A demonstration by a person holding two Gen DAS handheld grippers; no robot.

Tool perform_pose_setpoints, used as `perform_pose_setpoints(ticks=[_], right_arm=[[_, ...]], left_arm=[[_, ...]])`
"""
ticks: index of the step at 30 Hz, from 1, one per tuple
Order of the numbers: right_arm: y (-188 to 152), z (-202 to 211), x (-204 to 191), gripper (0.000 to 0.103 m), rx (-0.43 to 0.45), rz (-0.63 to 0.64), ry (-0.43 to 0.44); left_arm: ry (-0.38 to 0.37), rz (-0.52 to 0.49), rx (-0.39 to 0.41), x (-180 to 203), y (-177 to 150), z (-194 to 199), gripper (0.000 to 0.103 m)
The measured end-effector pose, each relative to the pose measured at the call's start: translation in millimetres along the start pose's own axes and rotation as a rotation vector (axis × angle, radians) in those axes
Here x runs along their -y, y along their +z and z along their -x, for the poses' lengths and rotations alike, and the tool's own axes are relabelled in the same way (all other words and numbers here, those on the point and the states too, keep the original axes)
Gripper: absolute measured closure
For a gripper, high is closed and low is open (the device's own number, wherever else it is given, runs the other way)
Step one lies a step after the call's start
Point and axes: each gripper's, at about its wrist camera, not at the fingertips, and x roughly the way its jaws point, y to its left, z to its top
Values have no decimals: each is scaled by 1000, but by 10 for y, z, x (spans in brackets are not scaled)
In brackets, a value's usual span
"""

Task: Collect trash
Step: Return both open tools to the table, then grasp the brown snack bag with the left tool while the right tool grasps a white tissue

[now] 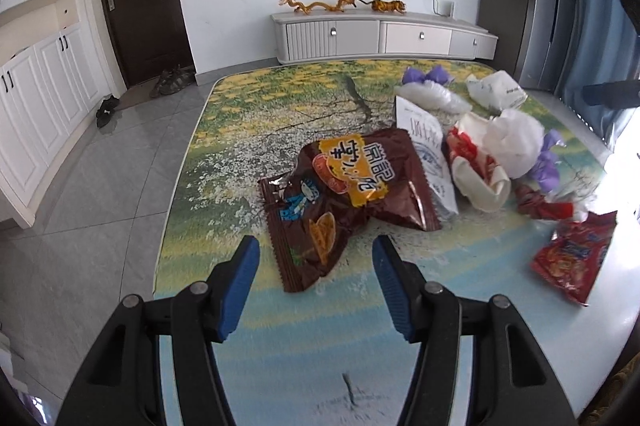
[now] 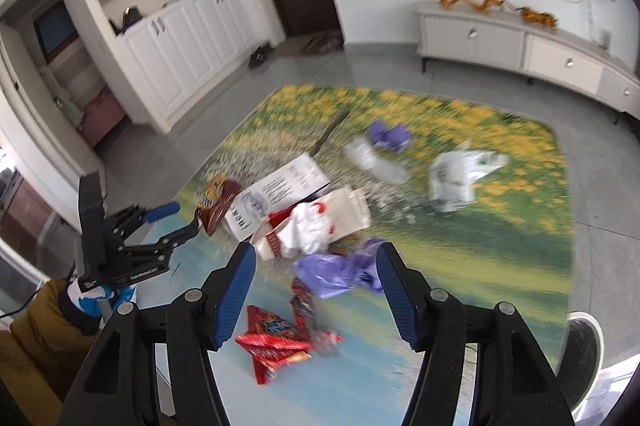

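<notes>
Trash lies on a table [image 1: 240,146] covered with a printed landscape cloth. A brown snack bag [image 1: 352,186] sits just ahead of my left gripper [image 1: 316,246], which is open; the bag's near corner shows between the blue pads without touching them. To its right lie a white leaflet [image 1: 428,146], a red-and-white carton [image 1: 476,166], crumpled white plastic [image 1: 516,142] and a red wrapper [image 1: 572,258]. My right gripper [image 2: 316,252] hangs open above a purple bag [image 2: 340,270] and the red wrapper [image 2: 276,342]. The left gripper [image 2: 184,217] appears by the brown bag [image 2: 218,204].
Farther back on the table lie another purple bag [image 2: 388,136], clear plastic [image 2: 376,162] and a white bag [image 2: 460,174]. Grey tiled floor surrounds the table, with white cupboards [image 2: 180,58], a low TV cabinet [image 1: 380,38] and shoes [image 1: 106,110]. A brown sleeve [image 2: 40,338] is at the left.
</notes>
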Motion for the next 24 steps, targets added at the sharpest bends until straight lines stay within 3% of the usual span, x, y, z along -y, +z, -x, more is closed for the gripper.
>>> perform_pose_setpoints(ticks=[4,10,11,13,14,18,24], right_arm=[[60,-375,-124,42,-67,28,9],[112,-756,-102,43,-131,21,-23],[111,-781,-91,46,-135,19,-27],[105,-828,-81,63,-145,23,-33],[99,-840,-76,66,-148,26,-32],[86,-820,-104,93,-132,52,-35],[112,-627,-189,95,-56,68,-18]], left_arm=[[4,-7,-8,3,18,-103,47],[-16,18,-35,-45,66,-203,68],[-23,23,-39,-53,67,-214,73],[-37,33,-45,-78,62,-222,81],[-42,43,-48,-94,63,-231,87],[-63,83,-47,-163,59,-239,94],[-54,109,-27,-194,42,-185,97]])
